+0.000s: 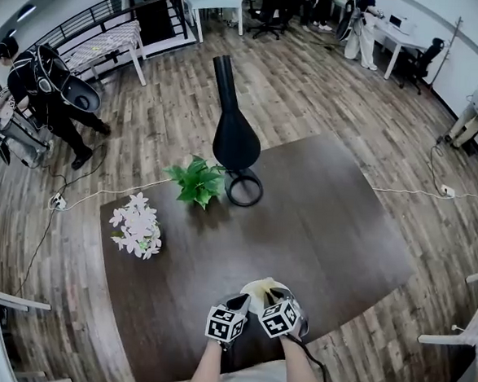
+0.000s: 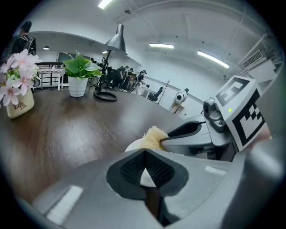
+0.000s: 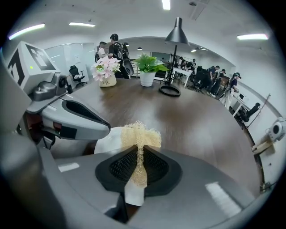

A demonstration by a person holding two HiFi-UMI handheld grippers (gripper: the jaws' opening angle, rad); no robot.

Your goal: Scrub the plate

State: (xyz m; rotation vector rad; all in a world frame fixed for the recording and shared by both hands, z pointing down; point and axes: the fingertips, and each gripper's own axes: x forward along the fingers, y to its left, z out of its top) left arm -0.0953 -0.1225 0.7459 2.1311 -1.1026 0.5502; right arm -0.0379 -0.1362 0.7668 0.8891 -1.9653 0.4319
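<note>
Scrubbing stance at the near edge of the dark brown wooden table [image 1: 326, 225]. My left gripper [image 2: 145, 164] is clamped on the rim of the round white plate [image 3: 106, 139], which I judge steadies it against rubbing. My right gripper [image 3: 139, 163] pinches the pale yellow fibrous scrubber [image 3: 138, 134], its tuft over the plate, apparently touching. The plate lies just beneath the right jaws.

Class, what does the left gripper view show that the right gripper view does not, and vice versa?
Only the left gripper view: the right tool from outside, with its marker cube. Only the right gripper view: the left tool from outside, with its marker cube. Both: round white plate, beige fibrous scrub pad in the right tool, pink flowers, green potted plant, black lamp, dark wooden table.
</note>
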